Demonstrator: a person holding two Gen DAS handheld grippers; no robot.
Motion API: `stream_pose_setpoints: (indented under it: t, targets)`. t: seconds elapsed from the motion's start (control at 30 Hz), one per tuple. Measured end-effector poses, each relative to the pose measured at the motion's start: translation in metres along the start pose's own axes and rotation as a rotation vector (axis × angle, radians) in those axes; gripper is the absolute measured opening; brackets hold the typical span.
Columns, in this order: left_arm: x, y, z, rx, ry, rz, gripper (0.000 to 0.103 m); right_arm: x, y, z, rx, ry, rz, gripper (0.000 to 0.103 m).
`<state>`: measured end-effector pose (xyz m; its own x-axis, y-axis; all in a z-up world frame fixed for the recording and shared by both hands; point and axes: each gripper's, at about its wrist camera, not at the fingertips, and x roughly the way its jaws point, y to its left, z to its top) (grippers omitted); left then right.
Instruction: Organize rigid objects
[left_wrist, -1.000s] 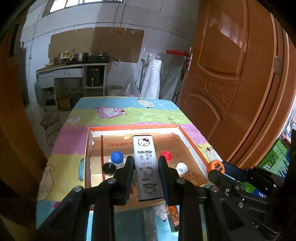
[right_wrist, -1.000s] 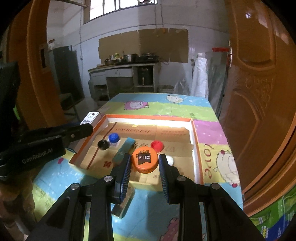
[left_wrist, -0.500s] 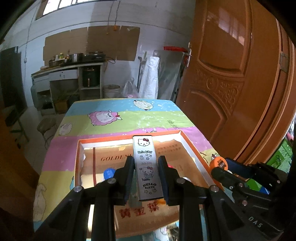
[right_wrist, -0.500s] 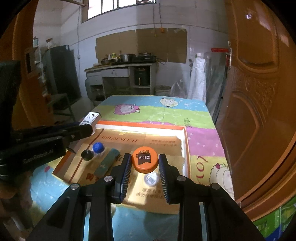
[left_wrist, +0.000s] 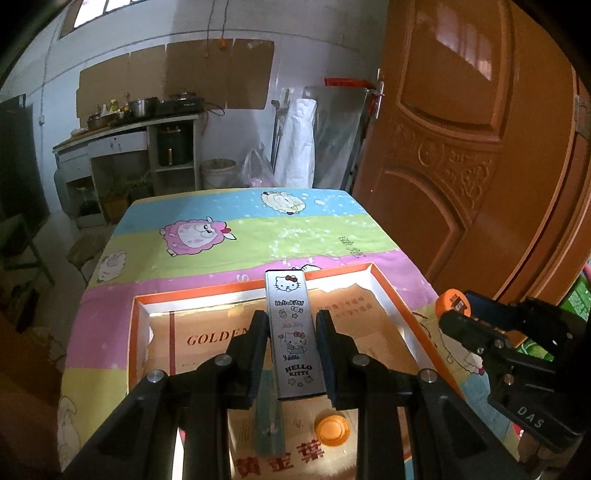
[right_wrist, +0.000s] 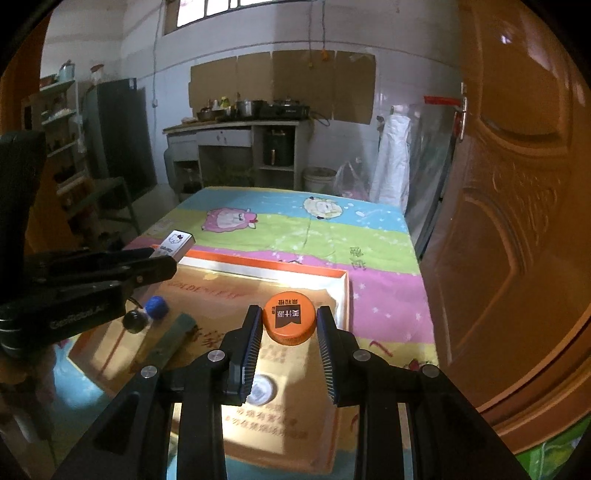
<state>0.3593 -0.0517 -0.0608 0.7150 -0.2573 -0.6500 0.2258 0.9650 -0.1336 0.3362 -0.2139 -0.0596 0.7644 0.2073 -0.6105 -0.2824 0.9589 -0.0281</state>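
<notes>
My left gripper (left_wrist: 291, 321) is shut on a long silver Hello Kitty box (left_wrist: 293, 332) and holds it lengthwise above the orange-rimmed cardboard tray (left_wrist: 207, 293). Below it in the tray lie a teal bar (left_wrist: 267, 417) and an orange cap (left_wrist: 332, 430). My right gripper (right_wrist: 290, 314) is shut on a large orange cap (right_wrist: 290, 323) over the tray's far right part (right_wrist: 266, 264). A blue cap (right_wrist: 156, 306), a black cap (right_wrist: 133, 320), the teal bar (right_wrist: 173, 339) and a pale cap (right_wrist: 260, 387) rest in the tray. The left gripper (right_wrist: 162, 258) shows at the left edge.
The tray sits on a table with a striped cartoon cloth (left_wrist: 258, 229) that stretches on beyond it. A brown wooden door (left_wrist: 461, 147) stands close along the right side. A kitchen counter (right_wrist: 236, 129) with pots, a bucket and bags stands at the far wall.
Both grippers have moved forward over the tray with their loads still held. The tray's loose caps and bar have slid toward the bottom of both views.
</notes>
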Motion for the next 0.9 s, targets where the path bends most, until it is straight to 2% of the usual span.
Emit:
stream_pose_setpoints:
  t: [0.27,0.9]
  targets:
    - [0.022,0.001,0.009,0.004,0.032,-0.002,0.027,0.02,-0.008,0.01,-0.033,0.016,-0.01,0.031]
    - [0.077,0.009,0.016,-0.032,0.147,-0.035,0.027,0.088,-0.027,0.021,-0.011,0.116,0.047,0.031]
